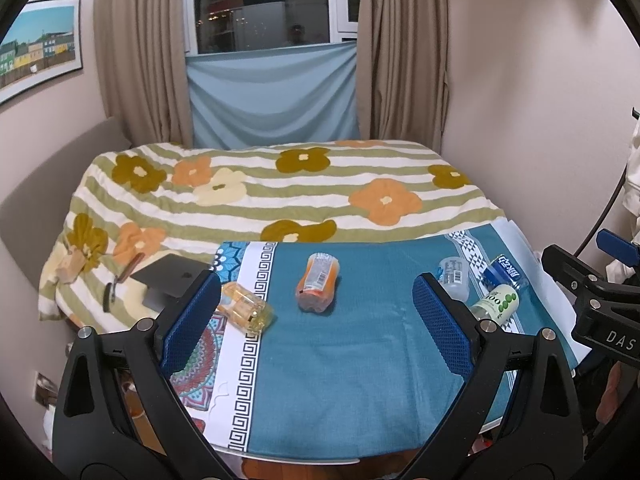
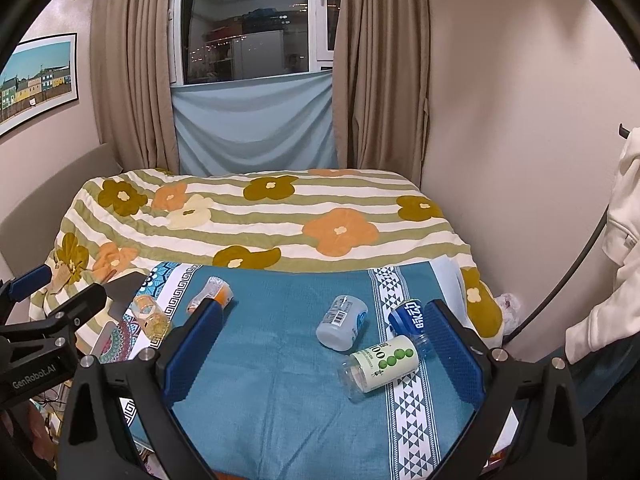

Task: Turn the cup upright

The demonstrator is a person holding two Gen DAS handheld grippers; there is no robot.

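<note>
Several cups lie on their sides on a teal cloth point(image 1: 340, 360). An orange cup point(image 1: 318, 288) lies in the middle, ahead of my open, empty left gripper point(image 1: 316, 320). A yellow glass cup point(image 1: 246, 309) lies by its left finger. A pale clear cup point(image 2: 342, 322), a blue cup point(image 2: 406, 316) and a green-dotted cup point(image 2: 380, 362) lie ahead of my open, empty right gripper point(image 2: 320, 344). The orange cup point(image 2: 214, 294) and the yellow glass cup point(image 2: 150, 316) show at the left there.
A striped flowered blanket point(image 1: 280, 196) covers the bed behind the cloth. A grey laptop point(image 1: 170, 276) and a small tool point(image 1: 116, 284) lie at the left. Curtains point(image 1: 140, 60) and walls close the back. The right gripper's body point(image 1: 600, 312) shows at the right edge.
</note>
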